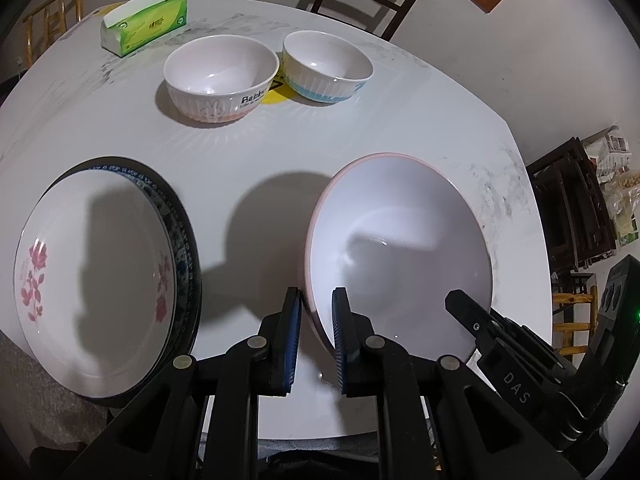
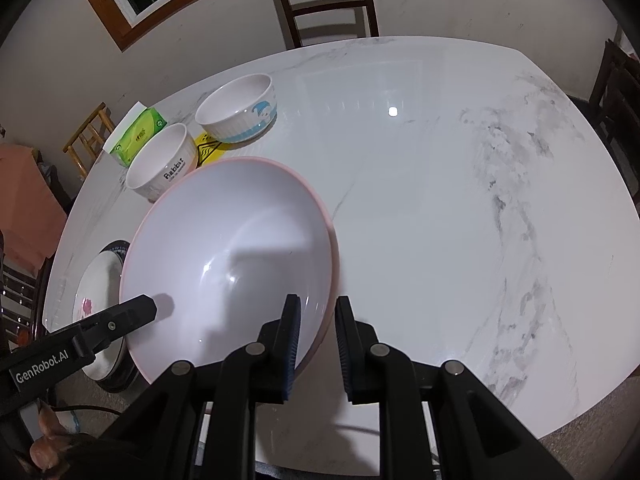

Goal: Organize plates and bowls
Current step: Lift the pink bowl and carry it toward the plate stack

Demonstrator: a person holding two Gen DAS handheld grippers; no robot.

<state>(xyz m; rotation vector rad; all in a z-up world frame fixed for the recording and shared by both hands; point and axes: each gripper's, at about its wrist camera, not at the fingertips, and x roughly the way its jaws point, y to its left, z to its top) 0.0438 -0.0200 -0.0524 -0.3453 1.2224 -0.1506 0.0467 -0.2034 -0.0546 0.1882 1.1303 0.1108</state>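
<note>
Both grippers straddle the rim of 1 large pink-rimmed plate (image 1: 400, 248), which hangs tilted above the marble table (image 1: 248, 148). The left gripper (image 1: 316, 312) has its blue-padded fingers either side of the plate's near left edge; the right gripper (image 2: 316, 320) does the same at the plate's near right edge. In both views a gap shows between at least 1 pad and the rim, so I cannot tell whether either is truly pinching or only bracketing it.

Left of the pink-rimmed plate lies a floral plate (image 1: 96, 280) on top of a dark blue-patterned plate (image 1: 186, 248); most of the lower one is hidden and only a crescent of its rim shows. In the right wrist view the pink-rimmed plate covers much of this stack.

Beyond the pink-rimmed plate stand 2 bowls, close together: a rabbit bowl (image 1: 220, 76) and a blue-banded bowl (image 1: 328, 66). A yellow sticker (image 1: 276, 94) between them is largely hidden. Further left beyond them sits a green tissue pack (image 1: 146, 26)
</note>
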